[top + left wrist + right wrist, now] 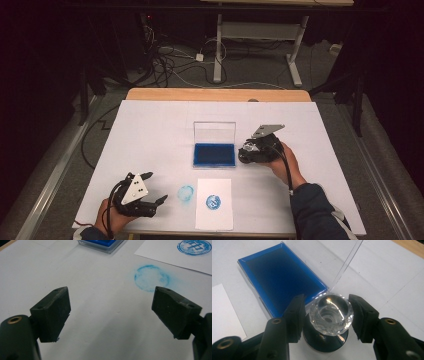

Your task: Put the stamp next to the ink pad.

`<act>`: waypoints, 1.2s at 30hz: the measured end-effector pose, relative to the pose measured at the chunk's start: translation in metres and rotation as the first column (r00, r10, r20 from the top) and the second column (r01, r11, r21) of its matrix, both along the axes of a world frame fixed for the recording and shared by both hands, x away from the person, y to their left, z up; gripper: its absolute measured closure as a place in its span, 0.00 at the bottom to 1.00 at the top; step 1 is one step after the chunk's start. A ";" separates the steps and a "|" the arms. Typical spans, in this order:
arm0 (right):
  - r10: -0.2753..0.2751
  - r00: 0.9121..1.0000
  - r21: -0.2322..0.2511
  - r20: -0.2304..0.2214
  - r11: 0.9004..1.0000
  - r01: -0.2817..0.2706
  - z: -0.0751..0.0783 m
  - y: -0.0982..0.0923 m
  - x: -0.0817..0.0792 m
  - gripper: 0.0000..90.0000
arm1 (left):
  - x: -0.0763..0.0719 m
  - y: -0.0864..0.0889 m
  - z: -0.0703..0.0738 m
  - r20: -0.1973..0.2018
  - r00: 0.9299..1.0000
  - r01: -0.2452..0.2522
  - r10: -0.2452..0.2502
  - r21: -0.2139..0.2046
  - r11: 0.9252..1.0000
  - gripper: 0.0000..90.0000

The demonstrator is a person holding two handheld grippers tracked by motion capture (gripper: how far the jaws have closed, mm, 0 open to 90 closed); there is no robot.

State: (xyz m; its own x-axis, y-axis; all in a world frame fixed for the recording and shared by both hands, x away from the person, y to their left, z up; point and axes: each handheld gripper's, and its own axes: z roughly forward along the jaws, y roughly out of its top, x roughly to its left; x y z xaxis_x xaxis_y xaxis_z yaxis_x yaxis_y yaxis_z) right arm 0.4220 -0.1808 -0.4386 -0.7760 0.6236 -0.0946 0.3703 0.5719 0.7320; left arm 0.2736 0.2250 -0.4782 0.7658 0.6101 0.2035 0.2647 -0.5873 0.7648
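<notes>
A round stamp with a faceted clear crystal knob point(331, 314) and a dark, shiny disc base is seen standing upright on the white table cover point(150, 130), just beside the right-hand short end of the open blue ink pad point(214, 155). In the right gripper view the knob is framed by the right gripper point(325, 316): its two black jaws stand on either side of the knob, with a thin gap visible between each pad and the glass, so the stamp is flanked but not clamped. In the high view this gripper point(256, 150) is held low over the table at the pad's right end.

The ink pad lies flat, its dark blue felt edged by a brighter blue frame, and its clear plastic lid point(214, 132) is raised upright along the far edge.

Nearer the person, a white sheet of paper point(215, 204) is laid on the cover, and a round blue stamp print point(213, 202) is borne by it. Just to the left of the sheet a fainter, smudged blue ring point(186, 192) is marked directly on the table cover.

The left gripper point(152, 188) is held low near the table's front left corner, well apart from the stamp. Its jaws are spread wide with nothing between them, and the smudged ring point(151, 278) lies just ahead of them.
</notes>
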 end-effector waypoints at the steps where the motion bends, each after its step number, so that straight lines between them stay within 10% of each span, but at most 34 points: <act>1: -0.003 1.000 0.002 0.005 1.000 0.003 0.001 0.000 0.000 0.52 | 0.000 0.000 0.000 0.000 1.000 0.000 0.000 0.000 1.000 0.16; 36: -0.089 0.974 0.102 0.206 0.992 0.069 0.027 -0.009 -0.021 0.21 | -0.001 0.000 0.001 0.009 1.000 0.000 0.000 0.002 1.000 0.16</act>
